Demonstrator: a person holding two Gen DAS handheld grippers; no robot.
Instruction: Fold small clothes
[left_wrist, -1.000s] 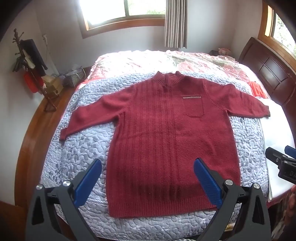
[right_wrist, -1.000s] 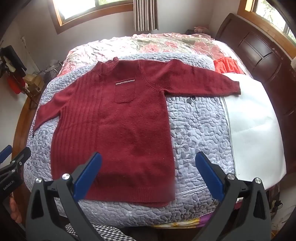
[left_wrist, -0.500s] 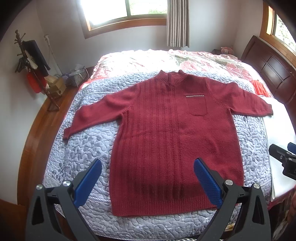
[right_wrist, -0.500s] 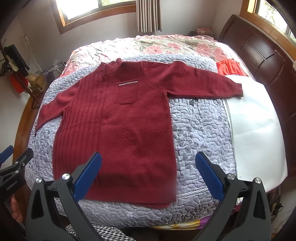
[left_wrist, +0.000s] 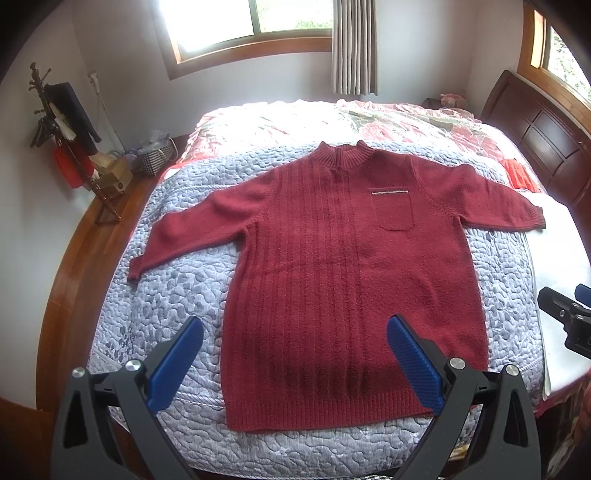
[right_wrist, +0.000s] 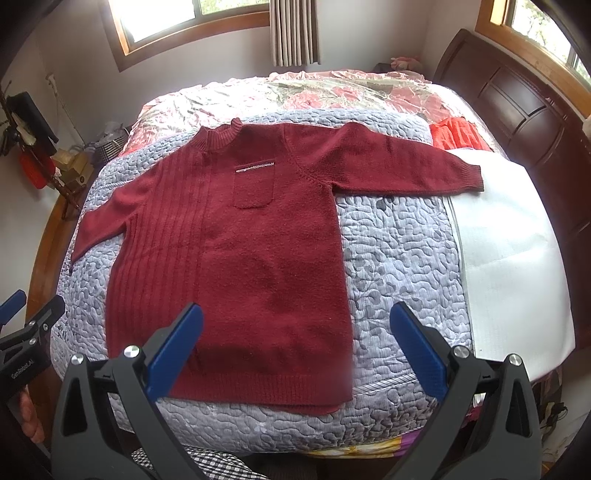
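Observation:
A dark red knit sweater (left_wrist: 343, 266) lies flat and face up on the grey quilted bedspread (left_wrist: 166, 295), sleeves spread to both sides, chest pocket showing. In the right wrist view the sweater (right_wrist: 236, 251) fills the left half of the bed. My left gripper (left_wrist: 295, 354) hovers open above the hem, its blue pads wide apart and holding nothing. My right gripper (right_wrist: 295, 343) is open too, over the hem's right corner and the bare quilt beside it. Each gripper shows at the edge of the other's view.
A white sheet (right_wrist: 513, 258) covers the bed's right side, with an orange-red cloth (right_wrist: 458, 134) near the dark headboard (right_wrist: 517, 110). A floral cover (right_wrist: 295, 92) lies at the far end. A coat rack (left_wrist: 62, 122) and basket (left_wrist: 155, 157) stand on the floor at left.
Both cameras have drifted slightly, so the sweater sits a little lower and further right in view. The sweater itself has not moved and both grippers stay open.

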